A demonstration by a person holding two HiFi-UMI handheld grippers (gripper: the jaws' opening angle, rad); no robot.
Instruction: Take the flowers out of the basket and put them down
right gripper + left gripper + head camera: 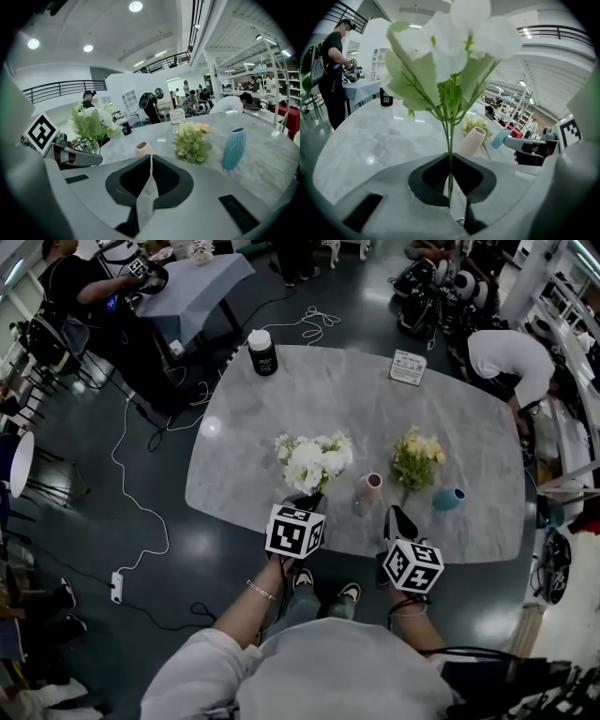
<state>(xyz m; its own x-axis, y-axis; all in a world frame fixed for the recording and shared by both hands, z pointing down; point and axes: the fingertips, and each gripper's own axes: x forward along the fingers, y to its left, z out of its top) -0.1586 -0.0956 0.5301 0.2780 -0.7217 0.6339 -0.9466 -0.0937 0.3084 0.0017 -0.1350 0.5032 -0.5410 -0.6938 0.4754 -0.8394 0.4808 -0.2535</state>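
Between the jaws of the left hand-held gripper (450,163) runs the thin green stem of the white flowers (314,460). The jaws are closed narrowly on it, and the blooms stand up above the grip, just left of the frame's middle in the head view. The right hand-held gripper (150,161), at the lower right of that view, has its jaws drawn together with nothing between them.

As to progress, the white bunch is clear of any basket but is not yet put down. It is carried over the near part of the surface (281,399), and I cannot tell whether any part of it touches. The yellow flowers (418,456), right of centre, appear to rest on the surface already, so that half of the job looks done. What seems left is to lower and release the white bunch. No basket can be made out with certainty. A few thin wire-like lines show behind the white bunch at the left of the right gripper view, too small to name.

Counted:
- two hand-held grippers
- two bunches of flowers, one white and one yellow
- two vases, a pink vase (369,491) between the bunches and a teal vase (448,499) at the right
- one black jar (262,352) with a white lid, at the far edge
- one small card (408,367), also at the far edge
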